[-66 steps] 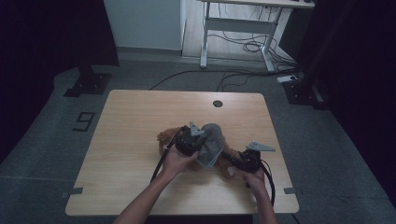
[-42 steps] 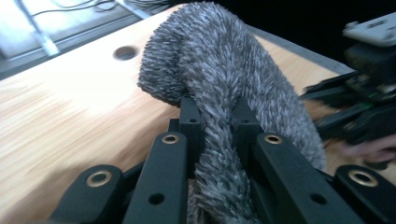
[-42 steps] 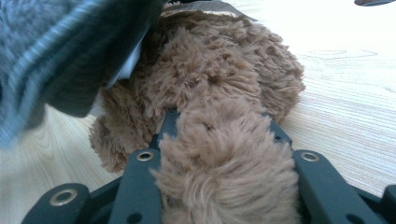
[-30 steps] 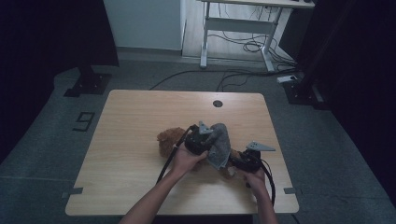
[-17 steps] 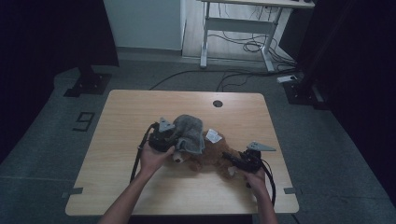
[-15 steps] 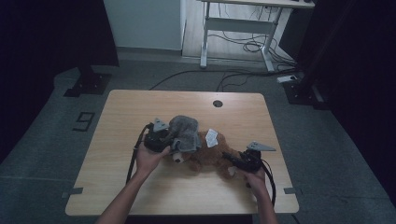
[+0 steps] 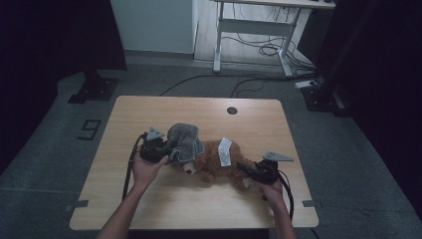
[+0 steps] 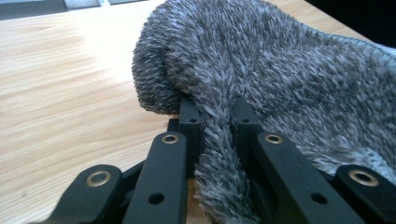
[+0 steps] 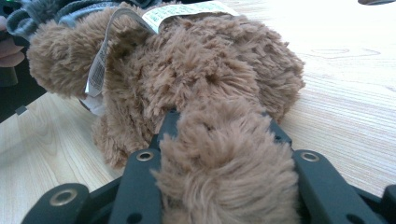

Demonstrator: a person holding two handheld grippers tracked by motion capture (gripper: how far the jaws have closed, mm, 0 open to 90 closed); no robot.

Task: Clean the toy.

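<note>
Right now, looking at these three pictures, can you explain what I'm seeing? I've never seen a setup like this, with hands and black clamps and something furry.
A person sits at a wooden table and holds a hand tool with two black jaws in each hand. The wide picture comes from a camera above the table. The other two come from cameras riding on the tools, looking along their jaws. A brown plush toy with a white tag lies on the table. The left gripper is pinched shut on a fluffy grey cloth draped over the toy's head end. The right gripper is clamped on one brown limb of the toy.
</note>
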